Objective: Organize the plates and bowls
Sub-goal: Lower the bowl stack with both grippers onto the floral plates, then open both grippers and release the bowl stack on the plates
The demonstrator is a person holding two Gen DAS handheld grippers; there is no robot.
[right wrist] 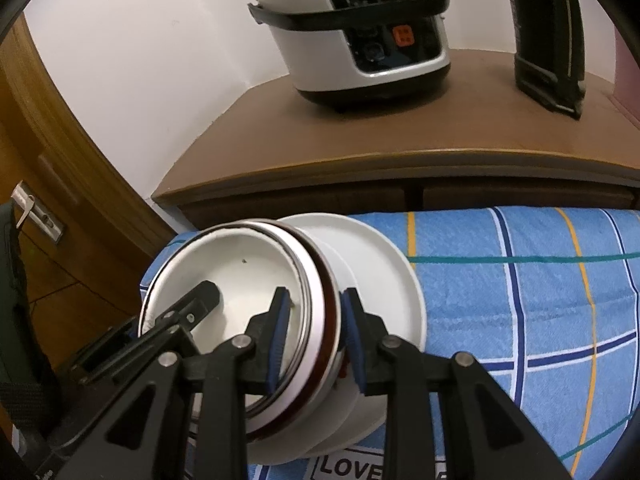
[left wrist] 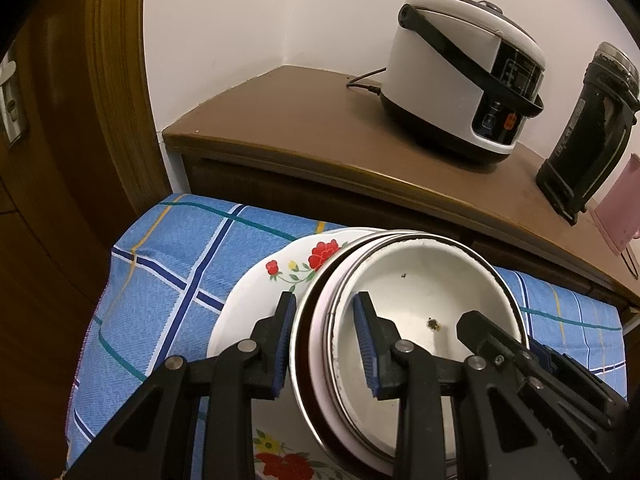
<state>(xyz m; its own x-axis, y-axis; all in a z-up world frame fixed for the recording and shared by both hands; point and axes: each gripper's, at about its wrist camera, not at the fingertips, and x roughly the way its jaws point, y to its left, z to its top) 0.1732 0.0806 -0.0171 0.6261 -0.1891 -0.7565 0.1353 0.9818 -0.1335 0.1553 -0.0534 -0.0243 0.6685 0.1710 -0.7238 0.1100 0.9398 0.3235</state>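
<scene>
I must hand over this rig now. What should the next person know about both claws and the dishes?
Left claw: shut on the nested white bowls with metal rims, one finger inside, one outside.
Right claw: grips the opposite rim the same way.
The bowls sit tilted on the white flowered plate, over the blue checked cloth.
Done: bowls nested on plates.
Left: carry the stack to its place; destination not visible.
</scene>
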